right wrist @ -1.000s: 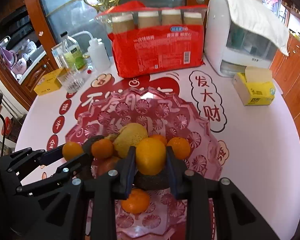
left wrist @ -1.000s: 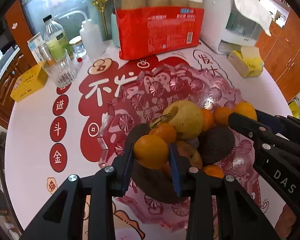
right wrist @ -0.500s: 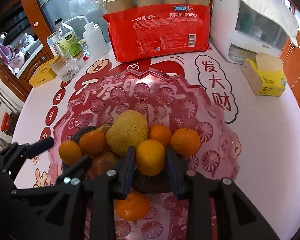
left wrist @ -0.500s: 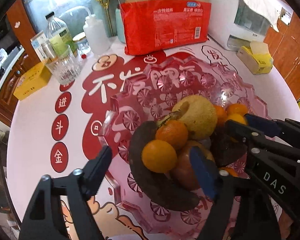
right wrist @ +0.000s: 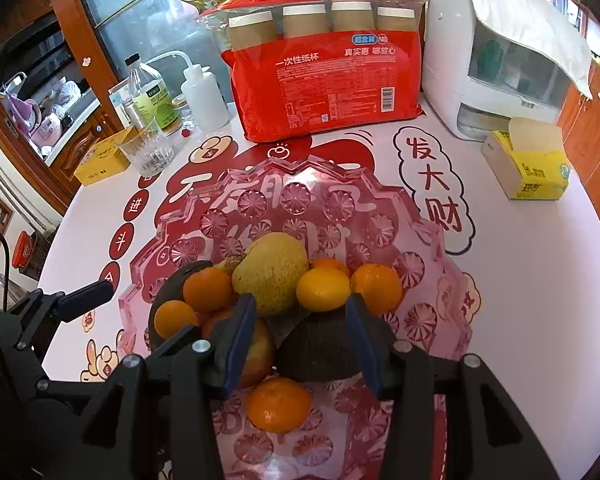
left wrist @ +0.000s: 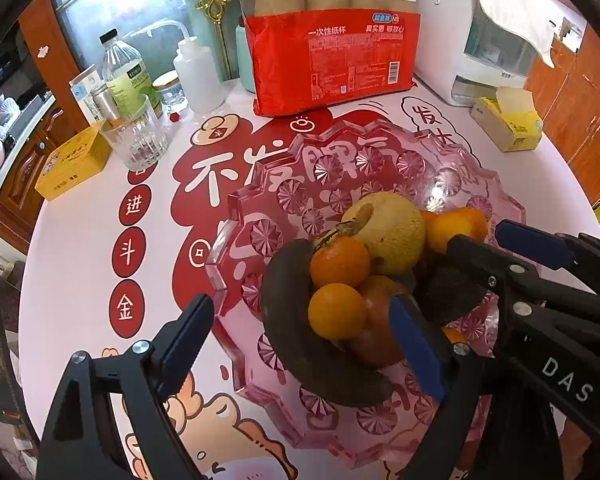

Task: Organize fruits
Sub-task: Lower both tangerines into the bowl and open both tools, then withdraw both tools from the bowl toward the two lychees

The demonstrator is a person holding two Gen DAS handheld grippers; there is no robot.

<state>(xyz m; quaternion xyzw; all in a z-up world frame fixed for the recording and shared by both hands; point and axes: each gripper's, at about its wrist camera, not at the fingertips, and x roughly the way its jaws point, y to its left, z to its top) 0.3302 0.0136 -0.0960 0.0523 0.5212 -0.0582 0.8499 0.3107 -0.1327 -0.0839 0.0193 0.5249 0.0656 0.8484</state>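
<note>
Left gripper (left wrist: pixel 300 332) spread wide, its orange (left wrist: pixel 336 311) released onto the pile. Right gripper (right wrist: pixel 300 332) has also opened, dropping its orange (right wrist: pixel 323 289) in the pink dish (right wrist: pixel 440 240).

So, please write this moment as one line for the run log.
left tongs: open, around orange | right tongs: open, behind orange | fruit heaped on pink tray

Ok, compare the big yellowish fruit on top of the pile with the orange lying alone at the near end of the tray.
The yellowish fruit is dull, rough-skinned and clearly the bigger; the lone orange is bright, smoother and small. The yellowish fruit sits high on the pile, touching other oranges, while the lone orange rests low on the pink tray, with only the dark fruit close by. Both lie inside the tray, and neither is gripped by a hand-held gripper.
</note>
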